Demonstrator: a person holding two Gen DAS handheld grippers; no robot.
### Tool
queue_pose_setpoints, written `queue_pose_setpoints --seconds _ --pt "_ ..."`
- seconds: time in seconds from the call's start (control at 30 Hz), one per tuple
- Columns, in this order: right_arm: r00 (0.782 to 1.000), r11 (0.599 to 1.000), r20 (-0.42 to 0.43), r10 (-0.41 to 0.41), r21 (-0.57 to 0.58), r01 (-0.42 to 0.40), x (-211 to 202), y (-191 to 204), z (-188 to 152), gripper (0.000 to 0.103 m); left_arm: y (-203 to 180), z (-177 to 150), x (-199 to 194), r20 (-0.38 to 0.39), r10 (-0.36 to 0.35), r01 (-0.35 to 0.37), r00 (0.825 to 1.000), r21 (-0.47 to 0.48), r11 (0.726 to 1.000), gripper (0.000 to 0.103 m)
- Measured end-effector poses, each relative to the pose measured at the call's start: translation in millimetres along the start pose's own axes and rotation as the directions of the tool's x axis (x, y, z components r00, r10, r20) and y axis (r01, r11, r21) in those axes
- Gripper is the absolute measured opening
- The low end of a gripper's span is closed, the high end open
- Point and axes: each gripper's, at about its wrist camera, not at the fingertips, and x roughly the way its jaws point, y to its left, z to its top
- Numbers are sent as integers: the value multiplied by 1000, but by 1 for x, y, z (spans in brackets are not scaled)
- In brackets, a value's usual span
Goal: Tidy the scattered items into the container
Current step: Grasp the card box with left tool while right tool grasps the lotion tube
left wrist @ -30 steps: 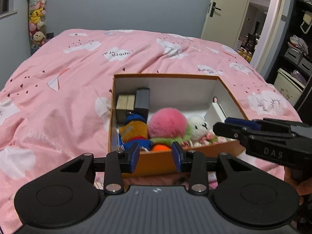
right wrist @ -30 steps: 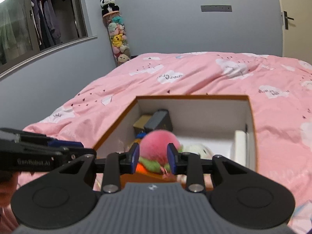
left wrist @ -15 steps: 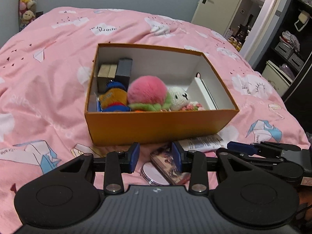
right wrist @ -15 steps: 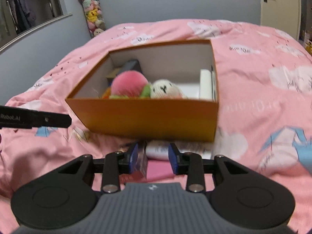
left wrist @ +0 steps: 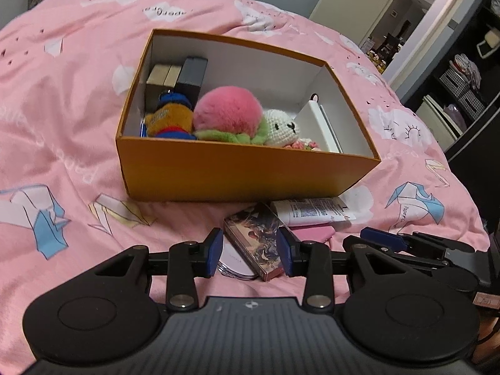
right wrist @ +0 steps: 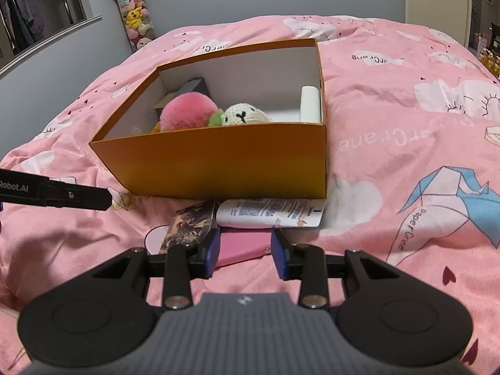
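An orange box (left wrist: 243, 172) (right wrist: 225, 165) sits on the pink bed, holding a pink plush (left wrist: 228, 115), a white crochet toy (left wrist: 281, 126), an orange plush, dark boxes and a white case. In front of it lie a picture card box (left wrist: 254, 240) (right wrist: 190, 222), a white tube (left wrist: 312, 212) (right wrist: 268, 212), a pink flat case (right wrist: 243, 247) (left wrist: 314, 233) and a round mirror (left wrist: 232, 264). My left gripper (left wrist: 250, 254) is open over the card box. My right gripper (right wrist: 245, 254) is open over the pink case; it also shows in the left wrist view (left wrist: 415, 247).
The pink patterned duvet (left wrist: 62, 125) covers the bed. A tube of plush toys (right wrist: 134, 15) stands by the far wall. An open door (left wrist: 390, 15) and dark shelves (left wrist: 468, 78) are to the right.
Both grippers have drawn back from over the box and dropped low in front of it, so the items on the duvet came into view. Both remain open and empty.
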Motion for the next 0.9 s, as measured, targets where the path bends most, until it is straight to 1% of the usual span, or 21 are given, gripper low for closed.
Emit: queue_pose_setpoints --seconds 0.17,0.37,0.47,0.63,0.73,0.9 --pt "1000 1000 -16 -23 9 23 3 -6 0 39 7 1 8 -21 -39 37 999 -62 997 43" --pt "1000 1000 -27 1 11 -1 7 -6 -2 39 9 1 21 -64 -67 60 996 -104 993 43" --pt "999 1000 -37 4 18 -3 10 -8 -3 39 8 0 30 -91 -87 76 992 -119 990 43" --pt "999 999 -53 6 32 -5 14 -12 -4 39 6 -1 51 -142 -104 82 984 -155 984 43" --pt "998 999 -56 12 32 -10 16 -13 -4 40 8 -2 62 -160 -110 78 981 -193 978 47" --pt "998 999 -67 22 35 -20 19 -15 -4 42 10 -5 78 -199 -134 83 971 -246 966 50"
